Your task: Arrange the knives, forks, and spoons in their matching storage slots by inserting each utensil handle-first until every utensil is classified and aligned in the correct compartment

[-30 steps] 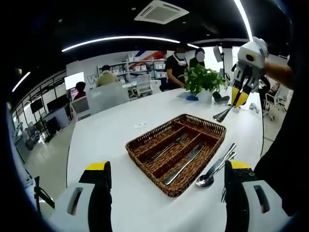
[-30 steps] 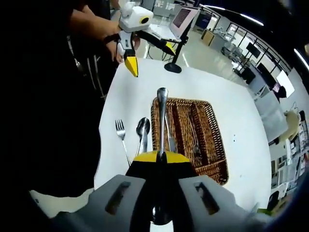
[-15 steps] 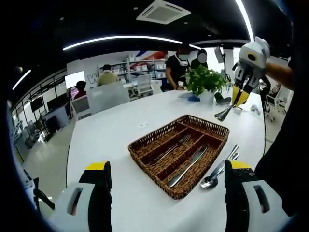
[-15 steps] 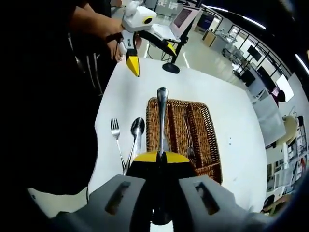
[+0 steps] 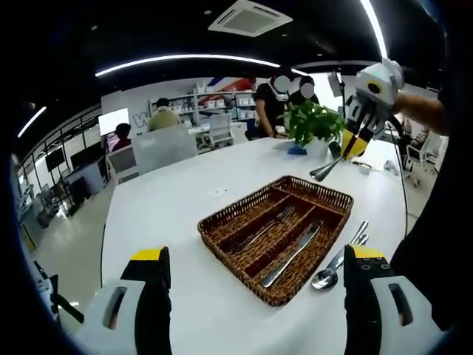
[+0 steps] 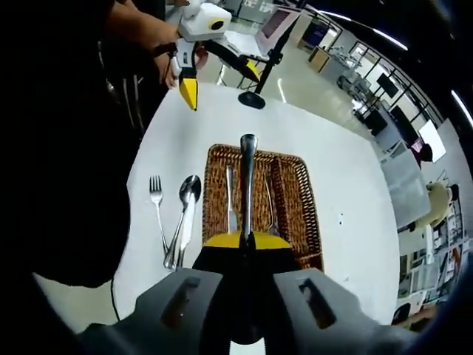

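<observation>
My right gripper [image 6: 247, 240], jaws clenched on a metal utensil [image 6: 247, 177], held high above the wicker cutlery tray [image 6: 292, 196]; handle end pointing away from me, over the tray's middle. The working end is buried between the jaws, so I cannot tell spoon from knife. In the left gripper view the same right gripper [image 5: 355, 140] hangs above the tray's far end with the utensil [image 5: 325, 168] slanting down toward it. My left gripper [image 5: 255, 296], jaws parted and holding nothing, waits low at the near edge of the white worktop [image 5: 170, 214].

Progress, as I judge it: partly done. A fork [image 5: 262, 228] lies in one tray compartment, a knife [image 5: 292, 253] in the next; the third compartment looks bare. Left to sort: the held utensil, plus a spoon [image 6: 185, 214] and a fork [image 6: 158, 211] lying on the worktop just beside the tray, with what may be another piece beneath the spoon.

Against the earlier frames: my right gripper has risen and swung inward over the tray, and the tray now looks smaller in the right gripper view. The left gripper view is almost unchanged over the last half second.
</observation>
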Available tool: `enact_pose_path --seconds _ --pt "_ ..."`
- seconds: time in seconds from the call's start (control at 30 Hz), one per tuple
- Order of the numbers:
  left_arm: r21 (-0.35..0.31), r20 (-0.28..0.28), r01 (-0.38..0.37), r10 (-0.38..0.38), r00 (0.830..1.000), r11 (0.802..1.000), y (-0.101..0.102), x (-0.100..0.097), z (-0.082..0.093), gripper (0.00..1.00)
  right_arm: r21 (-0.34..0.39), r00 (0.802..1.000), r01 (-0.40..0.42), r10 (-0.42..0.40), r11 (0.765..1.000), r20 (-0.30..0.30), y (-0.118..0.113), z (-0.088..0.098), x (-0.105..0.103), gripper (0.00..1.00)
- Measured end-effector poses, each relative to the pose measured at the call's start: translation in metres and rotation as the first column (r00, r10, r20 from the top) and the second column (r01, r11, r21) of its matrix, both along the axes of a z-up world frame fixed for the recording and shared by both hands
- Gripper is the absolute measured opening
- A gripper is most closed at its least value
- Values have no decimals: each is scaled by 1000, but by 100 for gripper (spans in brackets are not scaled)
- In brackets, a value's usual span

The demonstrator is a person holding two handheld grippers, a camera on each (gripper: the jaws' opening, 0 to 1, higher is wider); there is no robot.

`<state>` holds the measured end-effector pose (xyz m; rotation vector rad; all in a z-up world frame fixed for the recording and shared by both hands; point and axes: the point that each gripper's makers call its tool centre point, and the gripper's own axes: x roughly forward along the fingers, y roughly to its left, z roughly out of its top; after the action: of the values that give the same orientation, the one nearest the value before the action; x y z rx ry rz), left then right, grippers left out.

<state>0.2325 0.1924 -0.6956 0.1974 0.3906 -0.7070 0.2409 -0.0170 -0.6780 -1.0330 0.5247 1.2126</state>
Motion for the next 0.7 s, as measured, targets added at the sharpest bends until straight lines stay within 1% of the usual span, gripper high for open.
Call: enact_pose_path --seconds 0.07,0.13,0.37,0.53,0.7 --pt "12 1 9 -9 1000 1000 0 -1 -2 99 -7 1000 6 -6 1000 11 0 -1 6 0" --pt "23 -3 14 -14 1000 1000 2 -2 -6 99 3 1000 -2 1 1000 15 3 -1 9 0" --pt "6 -12 5 -4 1000 1000 2 -8 -9 99 -7 999 -6 6 1000 32 6 -9 24 0" --pt "15 -18 -1 1 1000 1000 1 -15 -13 99 -23 999 -20 21 1000 36 10 -12 26 0" --pt "17 -22 -1 2 1000 1000 -2 -23 -18 99 -21 998 -40 40 999 42 16 -11 27 0"
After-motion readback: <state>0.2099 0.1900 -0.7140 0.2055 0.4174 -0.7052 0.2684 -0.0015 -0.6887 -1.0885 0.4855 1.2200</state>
